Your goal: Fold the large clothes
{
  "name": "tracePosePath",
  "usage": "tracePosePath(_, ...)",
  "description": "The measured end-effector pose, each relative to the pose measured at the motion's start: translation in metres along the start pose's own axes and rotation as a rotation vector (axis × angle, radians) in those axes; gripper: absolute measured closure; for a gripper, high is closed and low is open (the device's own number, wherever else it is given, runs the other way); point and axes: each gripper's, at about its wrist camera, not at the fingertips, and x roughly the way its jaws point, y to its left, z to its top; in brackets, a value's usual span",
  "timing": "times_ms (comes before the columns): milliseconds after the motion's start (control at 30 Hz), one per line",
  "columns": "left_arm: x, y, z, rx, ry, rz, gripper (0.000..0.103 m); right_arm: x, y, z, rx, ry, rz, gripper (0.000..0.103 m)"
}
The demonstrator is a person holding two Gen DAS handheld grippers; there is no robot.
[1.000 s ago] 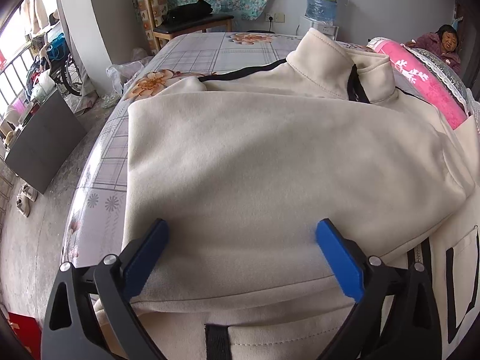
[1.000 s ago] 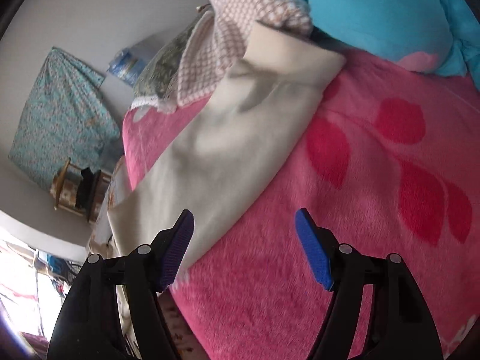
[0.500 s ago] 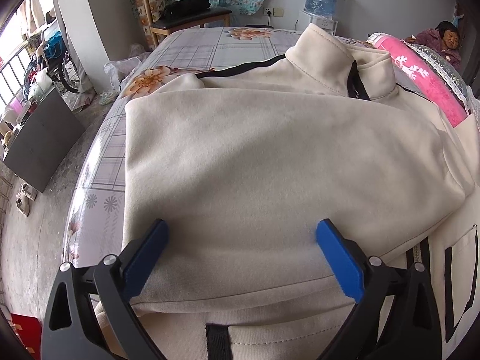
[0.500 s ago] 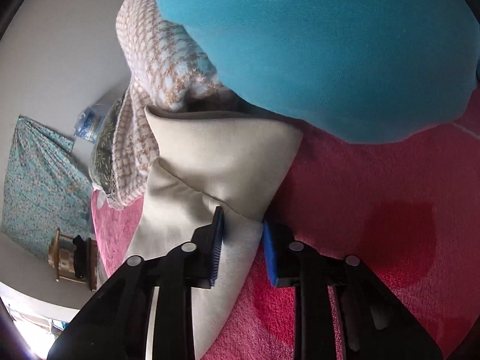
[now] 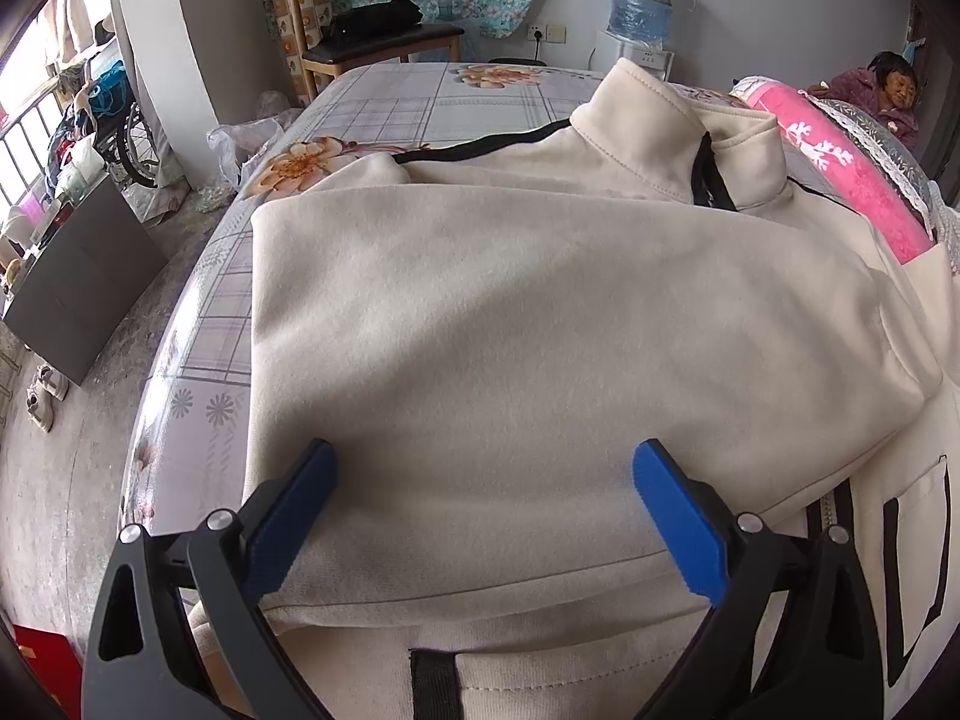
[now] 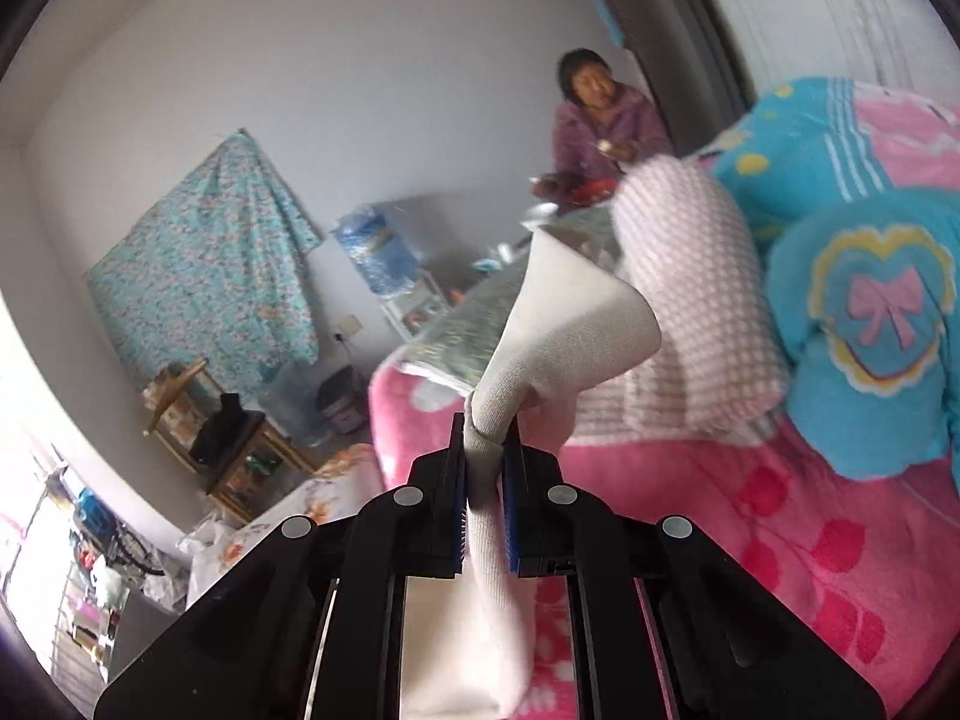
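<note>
At the far left of the left wrist view a grey cabinet (image 5: 78,276) and a wooden chair (image 5: 366,30) are seen beyond the bed (image 5: 198,312), which is covered by a checked floral sheet. Across the bed the cream jacket (image 5: 540,312) is spread, its left side apparently already folded over the body, its collar (image 5: 678,126) at the far end. The left tongs (image 5: 483,516) are held apart over the near hem, nothing being gripped between the blue pads; they seem to be parked there so that the folded panel is watched or steadied while the other side is worked.

Further right, past a rolled pink blanket (image 5: 852,180), a person (image 5: 894,96) is seated at the far end.

In the right wrist view the right tongs (image 6: 485,480) are closing, clamped on the cream sleeve (image 6: 570,324) just behind its cuff. The sleeve is lifted clear of the pink blanket (image 6: 780,510), with a checked pillow (image 6: 690,276) and a blue quilt (image 6: 870,312) to the right. The grip near the cuff is judged to let the sleeve be carried across onto the body.

A second ago these tongs stood wide over the sleeve lying flat; half a second ago they were nearly shut on it. The left tongs have not been moved.
</note>
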Motion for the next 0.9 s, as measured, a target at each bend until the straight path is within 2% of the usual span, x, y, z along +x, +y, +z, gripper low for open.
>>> tracePosePath(167, -0.017, 0.008, 0.001, -0.012, -0.051, 0.004, 0.007, -0.013, 0.093, 0.002, -0.107, 0.016, 0.188, 0.095)
tracePosePath(300, -0.028, 0.024, -0.003, -0.040, -0.051, -0.005, 0.016, -0.007, 0.173, -0.017, -0.212, 0.042, 0.317, 0.095)
tracePosePath(367, -0.033, 0.034, -0.007, -0.062, -0.036, -0.023, 0.032, -0.007, 0.208, -0.034, -0.260, 0.066, 0.381, 0.095)
tracePosePath(533, -0.047, 0.064, -0.022, -0.141, -0.016, -0.091, 0.049, 0.007, 0.297, -0.101, -0.424, 0.168, 0.510, 0.095)
tracePosePath(667, -0.058, 0.084, -0.033, -0.187, -0.016, -0.145, 0.050, 0.033, 0.350, -0.184, -0.559, 0.346, 0.559, 0.087)
tracePosePath(733, -0.061, 0.093, -0.038, -0.206, -0.017, -0.164, 0.050, 0.055, 0.365, -0.230, -0.608, 0.483, 0.580, 0.066)
tracePosePath(767, -0.063, 0.097, -0.041, -0.215, -0.018, -0.175, 0.050, 0.062, 0.370, -0.255, -0.623, 0.570, 0.599, 0.048)
tracePosePath(800, -0.064, 0.100, -0.043, -0.225, -0.021, -0.184, 0.050, 0.068, 0.374, -0.279, -0.629, 0.651, 0.607, 0.043)
tracePosePath(900, -0.070, 0.110, -0.046, -0.247, -0.043, -0.226, 0.050, 0.088, 0.359, -0.322, -0.618, 0.816, 0.556, 0.043)
